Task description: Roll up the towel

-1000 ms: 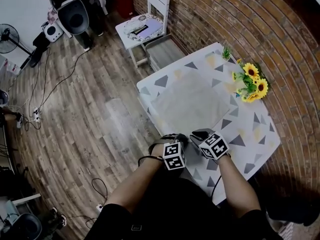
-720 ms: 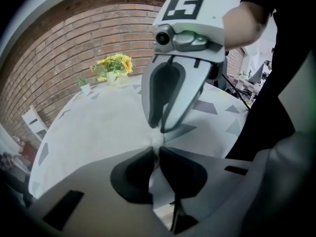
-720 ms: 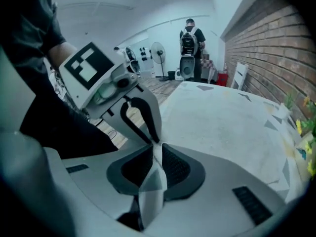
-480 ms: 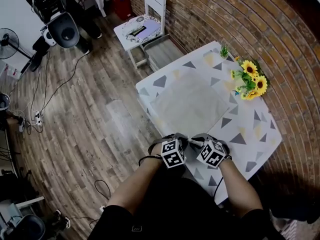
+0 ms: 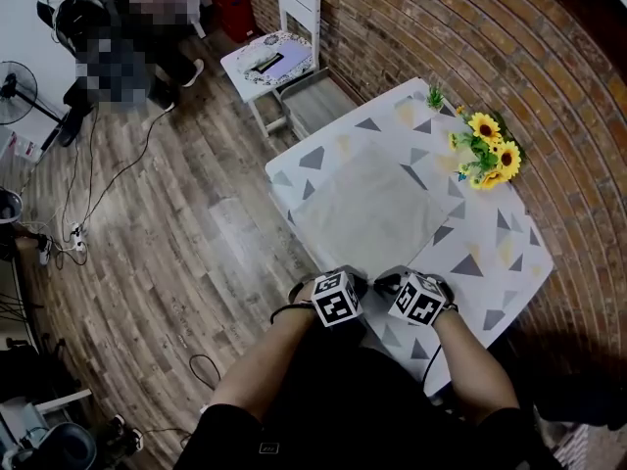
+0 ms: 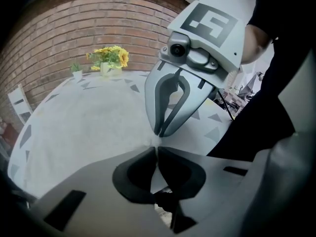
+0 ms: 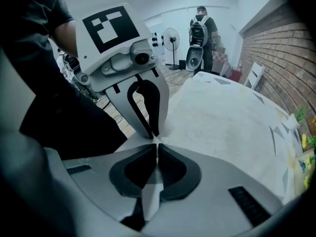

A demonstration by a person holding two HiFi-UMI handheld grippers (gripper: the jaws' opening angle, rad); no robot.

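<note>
- Well beyond both tongs, at the bench's (image 5: 490,262) far edge by the brick wall, a pale vase (image 6: 105,69) holds sunflowers (image 5: 487,158). A green plant (image 5: 435,97) sits in a small pot (image 6: 77,76) just beside it.
- Past the bench's far end stands a white chair (image 5: 291,27) with a dark item on its seat. A person (image 7: 201,26) and a fan (image 7: 171,36) are well away on the wood floor.
- The towel (image 5: 370,204) lies spread flat on the bench, reaching from the tongs toward the sunflowers.
- Left tongs (image 6: 157,148) and right tongs (image 7: 157,147) meet tip to tip at the towel's near corner. Both have just been closing and now stand narrow, each pinching the cloth, which puckers at the tips.
</note>
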